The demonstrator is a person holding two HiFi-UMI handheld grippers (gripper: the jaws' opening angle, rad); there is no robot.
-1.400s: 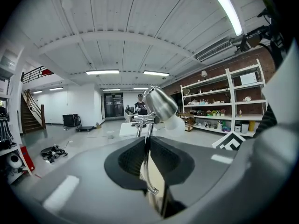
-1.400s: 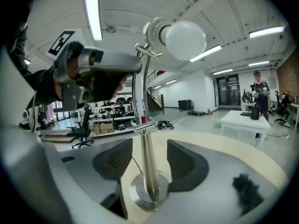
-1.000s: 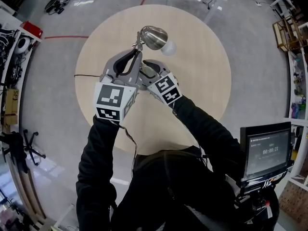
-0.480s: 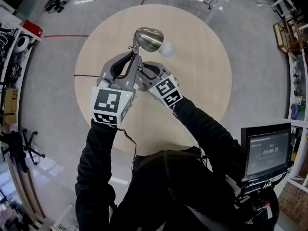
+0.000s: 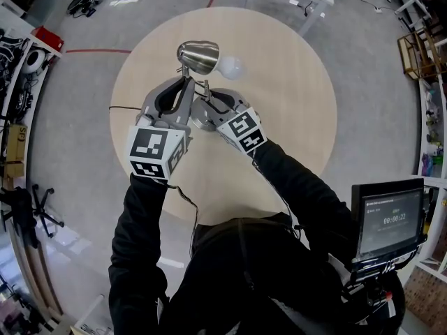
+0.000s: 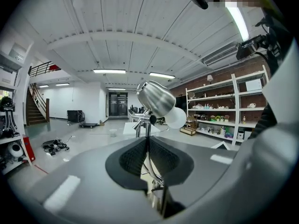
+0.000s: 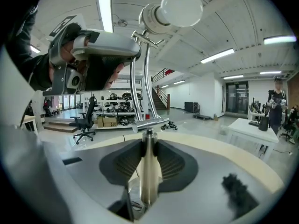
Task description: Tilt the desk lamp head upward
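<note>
Two hand-held grippers: both clamped on one desk lamp, low over the near half of the round bench; their marker cubes face the head camera
Right hand-held gripper: jaws have just been closing and now press on the short upright post, low on the lamp; it seems to pin the lamp down
Left hand-held gripper: jaws have just been closing and stand nearly together, pinching the thin arm rods below the head joint
Lamp head: brushed-metal shade with a white bulb poking out; it stands above both grippers, over the middle of the bench
Change: head and bulb sit further left in the head view than a second ago; the left one has gone with them; the right one has kept its place
Meaning: I judge the tilt under way, not finished
Writing: the cubes carry only black-and-white squares; the screen at the person's right shows a counter that looks like 00:00:22; no brand is legible on the lamp
</note>
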